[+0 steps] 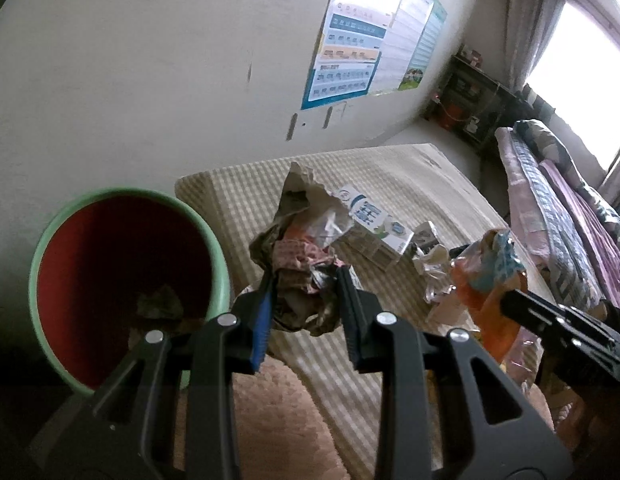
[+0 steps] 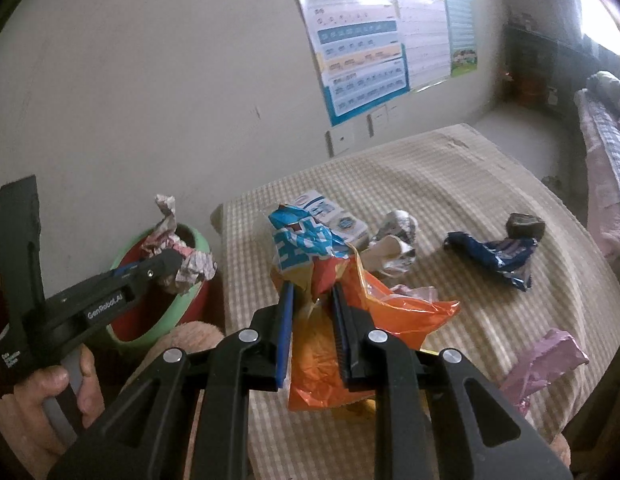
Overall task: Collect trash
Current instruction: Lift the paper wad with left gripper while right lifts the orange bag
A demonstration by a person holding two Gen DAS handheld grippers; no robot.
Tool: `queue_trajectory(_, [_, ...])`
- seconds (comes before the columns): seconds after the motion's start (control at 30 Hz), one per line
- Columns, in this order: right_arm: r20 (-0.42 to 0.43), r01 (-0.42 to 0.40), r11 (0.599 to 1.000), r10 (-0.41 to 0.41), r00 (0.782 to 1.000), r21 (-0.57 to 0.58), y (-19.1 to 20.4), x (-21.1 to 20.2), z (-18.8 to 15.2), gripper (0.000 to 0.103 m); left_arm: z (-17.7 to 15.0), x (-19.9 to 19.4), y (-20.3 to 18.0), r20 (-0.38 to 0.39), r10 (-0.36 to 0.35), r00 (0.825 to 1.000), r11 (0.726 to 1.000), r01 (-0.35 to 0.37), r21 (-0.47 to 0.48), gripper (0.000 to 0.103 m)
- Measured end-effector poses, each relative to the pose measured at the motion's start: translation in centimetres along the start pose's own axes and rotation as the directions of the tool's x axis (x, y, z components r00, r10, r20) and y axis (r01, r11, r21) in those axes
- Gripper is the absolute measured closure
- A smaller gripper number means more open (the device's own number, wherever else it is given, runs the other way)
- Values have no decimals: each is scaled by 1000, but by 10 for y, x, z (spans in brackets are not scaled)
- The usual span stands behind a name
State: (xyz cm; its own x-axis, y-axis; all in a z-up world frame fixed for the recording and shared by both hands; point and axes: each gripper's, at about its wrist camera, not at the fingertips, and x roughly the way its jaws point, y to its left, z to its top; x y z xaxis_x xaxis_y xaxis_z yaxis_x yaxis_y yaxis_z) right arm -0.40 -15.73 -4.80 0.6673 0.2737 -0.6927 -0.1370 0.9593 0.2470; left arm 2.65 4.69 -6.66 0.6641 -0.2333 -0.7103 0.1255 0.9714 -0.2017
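You had the left gripper (image 1: 304, 300) pinching crumpled paper (image 1: 298, 276) near the bin (image 1: 214, 248), right gripper (image 2: 310, 320) pinching an orange bag (image 2: 390, 304); next, likely drop both in

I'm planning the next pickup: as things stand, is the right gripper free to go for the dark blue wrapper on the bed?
Probably not yet. The right gripper is shut on an orange plastic bag, so its jaws are occupied. The path to the dark blue wrapper looks open; only the checked bed cover lies between.
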Motion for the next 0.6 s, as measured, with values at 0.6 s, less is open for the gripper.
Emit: queue_trajectory(0.6, [-72,-58,992,50,996,-110,44,25,-3,84,0,-2,53,4,73,997,991,-72,-111,74])
